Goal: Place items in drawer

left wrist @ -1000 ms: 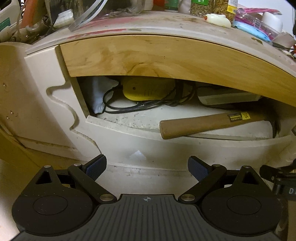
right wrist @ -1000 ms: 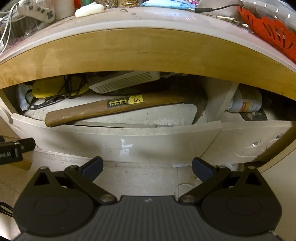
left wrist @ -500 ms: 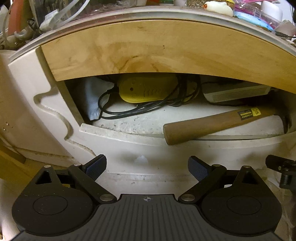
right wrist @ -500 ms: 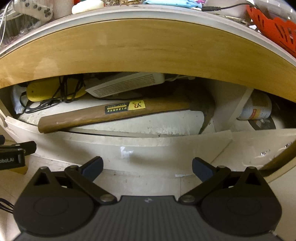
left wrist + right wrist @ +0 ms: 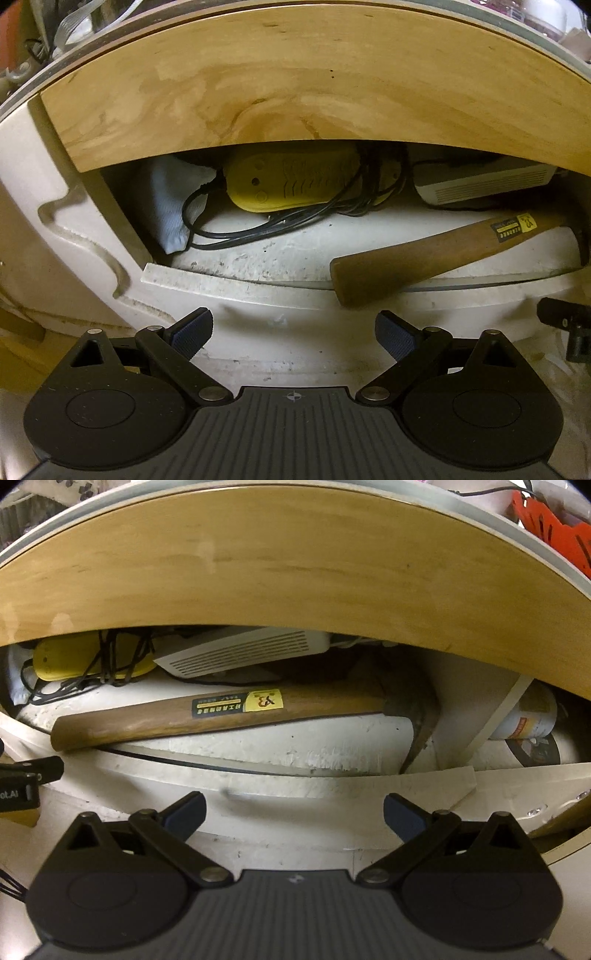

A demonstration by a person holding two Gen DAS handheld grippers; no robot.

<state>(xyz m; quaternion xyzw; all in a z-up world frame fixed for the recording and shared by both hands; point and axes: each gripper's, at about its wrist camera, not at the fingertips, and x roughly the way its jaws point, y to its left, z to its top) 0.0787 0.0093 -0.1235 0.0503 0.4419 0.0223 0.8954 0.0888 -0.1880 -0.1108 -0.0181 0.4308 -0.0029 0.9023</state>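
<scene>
The hammer (image 5: 221, 716) was seen lying inside the open drawer (image 5: 258, 295), its handle end propped on the front edge. Both the left gripper (image 5: 293, 334) and right gripper (image 5: 293, 812) were held wide open, empty. Closing could be jammed by that handle.

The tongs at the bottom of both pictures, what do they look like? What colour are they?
Both look alike. The left tongs and right tongs are matte black, with two round discs, silver pivot pins, triangle cut-outs and a ribbed grey plate between bearing a small crosshair mark. The fingertips carry dark blue textured pads. White lettering shows on the black body at the right view's edge.
</scene>
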